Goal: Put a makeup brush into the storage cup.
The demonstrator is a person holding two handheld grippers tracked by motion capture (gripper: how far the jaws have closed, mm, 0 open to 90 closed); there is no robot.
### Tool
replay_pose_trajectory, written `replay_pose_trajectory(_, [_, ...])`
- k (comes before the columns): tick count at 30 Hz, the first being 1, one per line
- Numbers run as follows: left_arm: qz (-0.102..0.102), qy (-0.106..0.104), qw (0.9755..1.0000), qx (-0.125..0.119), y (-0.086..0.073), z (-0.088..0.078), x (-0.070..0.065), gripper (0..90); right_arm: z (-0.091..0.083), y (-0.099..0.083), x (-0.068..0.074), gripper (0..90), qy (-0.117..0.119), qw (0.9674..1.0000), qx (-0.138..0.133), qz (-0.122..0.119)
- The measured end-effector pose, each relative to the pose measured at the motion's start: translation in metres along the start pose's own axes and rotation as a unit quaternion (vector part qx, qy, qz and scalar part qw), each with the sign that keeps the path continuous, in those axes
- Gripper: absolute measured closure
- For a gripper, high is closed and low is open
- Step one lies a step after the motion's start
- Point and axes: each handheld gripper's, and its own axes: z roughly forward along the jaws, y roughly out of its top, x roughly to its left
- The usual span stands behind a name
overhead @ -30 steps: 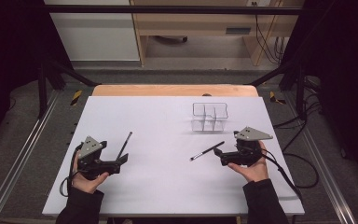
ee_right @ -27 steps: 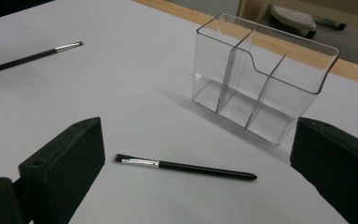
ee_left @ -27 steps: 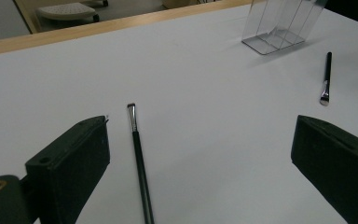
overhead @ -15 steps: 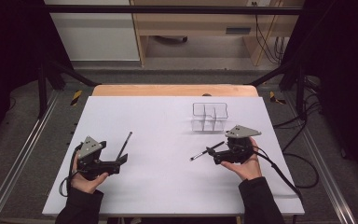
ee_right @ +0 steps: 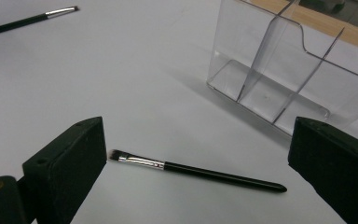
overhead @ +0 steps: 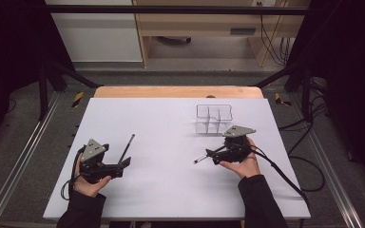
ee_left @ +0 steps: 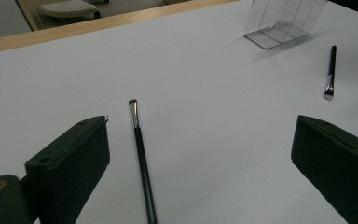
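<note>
A clear plastic organizer (overhead: 213, 118) with upright dividers stands on the white bench (overhead: 171, 190) toward its far right corner, its compartments empty. Two slim black brushes lie flat on the bench. The left brush (overhead: 126, 148) lies toward the near left, its bristle end pointing at the far edge; in the left gripper view it runs up between the jaws, nearer the left one. The right brush (overhead: 204, 158) lies toward the near right of the bench, just near of the organizer, with open bench between them. Nothing blocks either brush.

Since the earlier frames the right gripper (overhead: 215, 154) has slid from the right edge toward the middle and now sits right over the right brush; in its own view the brush lies crosswise between the jaws, its bristles just beside the left jaw. The left gripper (overhead: 123, 164) has stayed where it was.

Both grippers are held low over the bench, jaws spread wide and gripping nothing, each hand wrapped around the body from the near edge.
</note>
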Motion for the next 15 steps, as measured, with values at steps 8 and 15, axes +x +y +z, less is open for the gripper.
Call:
replay_pose_trajectory(8, [0.000, 0.000, 1.0000, -0.001, 0.000, 0.000, 0.000, 3.5, 0.015, 0.000, -0.002, 5.1, 0.016, 0.9996, 0.022, -0.005])
replay_pose_trajectory(15, [0.000, 0.000, 1.0000, -0.002, 0.000, -0.001, 0.000, 3.6, 0.031, -0.006, -0.001, 7.1, 0.019, 0.9982, 0.055, -0.015])
